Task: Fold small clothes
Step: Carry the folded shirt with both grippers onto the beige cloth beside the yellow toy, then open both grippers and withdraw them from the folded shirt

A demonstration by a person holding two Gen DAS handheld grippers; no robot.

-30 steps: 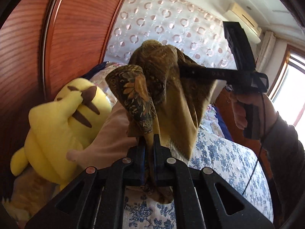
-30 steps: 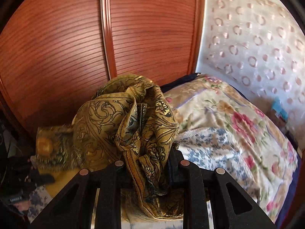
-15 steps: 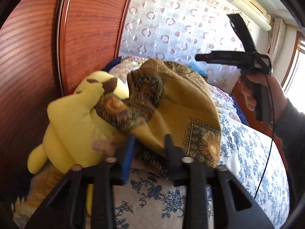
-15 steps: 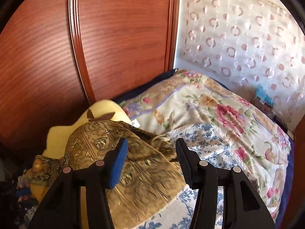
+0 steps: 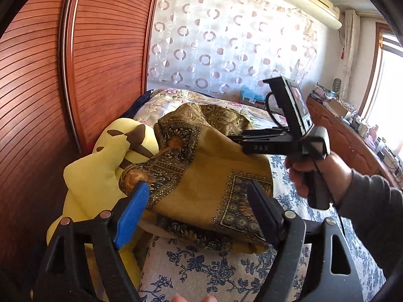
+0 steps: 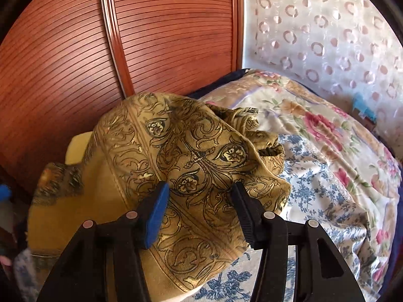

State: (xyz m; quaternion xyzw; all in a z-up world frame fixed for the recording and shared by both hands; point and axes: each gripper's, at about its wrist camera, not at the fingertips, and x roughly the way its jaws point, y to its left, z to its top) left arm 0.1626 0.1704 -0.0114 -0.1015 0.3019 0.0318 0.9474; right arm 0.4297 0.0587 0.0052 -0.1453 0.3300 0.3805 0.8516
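Observation:
A gold patterned cloth (image 5: 209, 176) with dark ornate borders lies in a loose heap on the bed, partly draped over a yellow plush toy (image 5: 100, 173). It also fills the middle of the right wrist view (image 6: 191, 166). My left gripper (image 5: 199, 196) is open and empty, its jaws wide apart just in front of the cloth. My right gripper (image 6: 200, 196) is open and empty above the cloth; it also shows in the left wrist view (image 5: 234, 136), reaching over the heap from the right.
The bed has a blue floral sheet (image 5: 201, 271) and a pink floral quilt (image 6: 327, 130) at the back. A slatted wooden wardrobe (image 5: 105, 50) stands on the left. A wooden dresser (image 5: 352, 136) with clutter lines the right wall.
Both grippers were shut on the cloth, holding it up bunched. They opened and let it drop onto the bed and plush toy, then drew back a little.

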